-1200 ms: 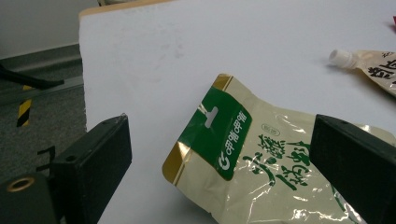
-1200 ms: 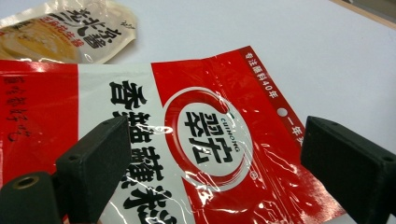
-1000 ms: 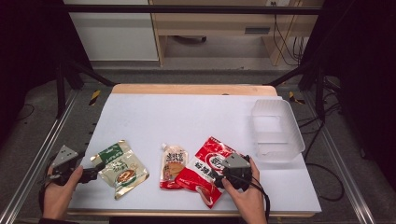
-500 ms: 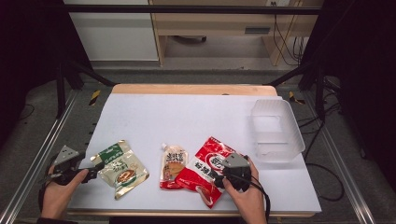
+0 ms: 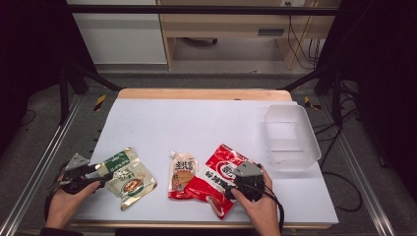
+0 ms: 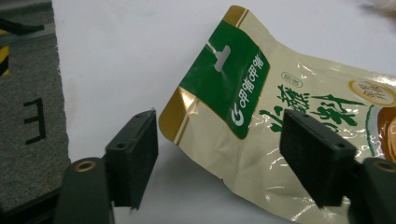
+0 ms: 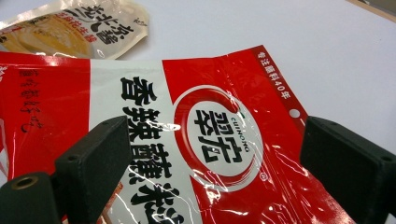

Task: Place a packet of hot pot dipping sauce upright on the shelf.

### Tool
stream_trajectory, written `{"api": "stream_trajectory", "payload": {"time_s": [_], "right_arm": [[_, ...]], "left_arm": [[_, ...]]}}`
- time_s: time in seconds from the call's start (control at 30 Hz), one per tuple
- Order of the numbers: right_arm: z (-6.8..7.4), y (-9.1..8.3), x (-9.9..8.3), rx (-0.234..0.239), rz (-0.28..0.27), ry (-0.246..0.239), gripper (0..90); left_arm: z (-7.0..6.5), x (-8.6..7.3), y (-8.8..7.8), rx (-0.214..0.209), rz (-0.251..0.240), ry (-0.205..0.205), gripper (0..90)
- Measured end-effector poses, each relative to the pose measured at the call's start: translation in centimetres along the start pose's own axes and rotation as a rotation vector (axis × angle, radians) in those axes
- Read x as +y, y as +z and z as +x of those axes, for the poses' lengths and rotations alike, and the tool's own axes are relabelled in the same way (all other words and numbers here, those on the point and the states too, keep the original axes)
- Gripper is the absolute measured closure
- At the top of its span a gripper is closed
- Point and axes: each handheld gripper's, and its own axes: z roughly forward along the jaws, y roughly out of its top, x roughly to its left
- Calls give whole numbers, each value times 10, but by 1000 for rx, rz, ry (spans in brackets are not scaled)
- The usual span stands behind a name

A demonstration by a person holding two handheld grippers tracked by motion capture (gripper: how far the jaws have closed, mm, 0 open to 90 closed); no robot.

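A green and cream pouch [image 5: 129, 177] lies flat at the table's front left. My left gripper [image 5: 101, 174] is at its top edge. In the left gripper view the pouch's green top corner [image 6: 224, 79] lies between the spread pads of the left gripper [image 6: 224, 154]; the jaws have just been closing, and neither pad touches it. A red pouch [image 5: 219, 179] lies at front centre. My right gripper [image 5: 232, 184] hovers over its right end, jaws just opened a little wider. The red pouch [image 7: 219, 107] shows below the right gripper [image 7: 219, 158], untouched.
A small cream spout pouch [image 5: 183, 174] lies between the two pouches, its edge under the red one. A clear plastic tub [image 5: 290, 140] stands at the table's right edge. Metal frame rails run along both sides of the white tabletop [image 5: 196, 123].
The left gripper has edged right onto the green pouch's top corner and its jaws stand narrower. The right hand and all three pouches have stayed put.
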Motion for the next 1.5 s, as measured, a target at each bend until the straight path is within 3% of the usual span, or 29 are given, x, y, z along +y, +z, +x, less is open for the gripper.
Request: {"api": "stream_trajectory", "payload": {"time_s": [0.2, 0.3, 0.57, 0.8, 1.03, 1.17, 1.3, 1.43, 1.5], "right_arm": [[0, 2, 0, 7, 2, -4, 100], [0, 2, 1, 12, -1, -8, 101], [-1, -1, 2, 6, -22, -9, 96], [2, 0, 4, 19, -16, -37, 61], [5, -2, 5, 34, -27, -41, 56], [8, -3, 3, 57, -38, -51, 68], [9, -4, 2, 78, -41, -58, 82], [9, -5, 2, 75, -47, -53, 92], [7, -6, 1, 71, -49, -47, 95]], "left_arm": [[-5, 1, -1, -46, 17, 16, 529], [-9, 3, -4, -33, 13, 44, 611], [-6, 3, -9, -44, 17, 37, 855], [-9, 6, -17, -48, -8, 47, 892], [-18, 15, -39, -58, -115, 83, 900], [-29, 29, -56, -79, -176, 140, 900], [-44, 40, -69, -102, -199, 192, 900], [-58, 54, -80, -152, -215, 231, 900], [-68, 61, -86, -163, -209, 271, 900]]}}
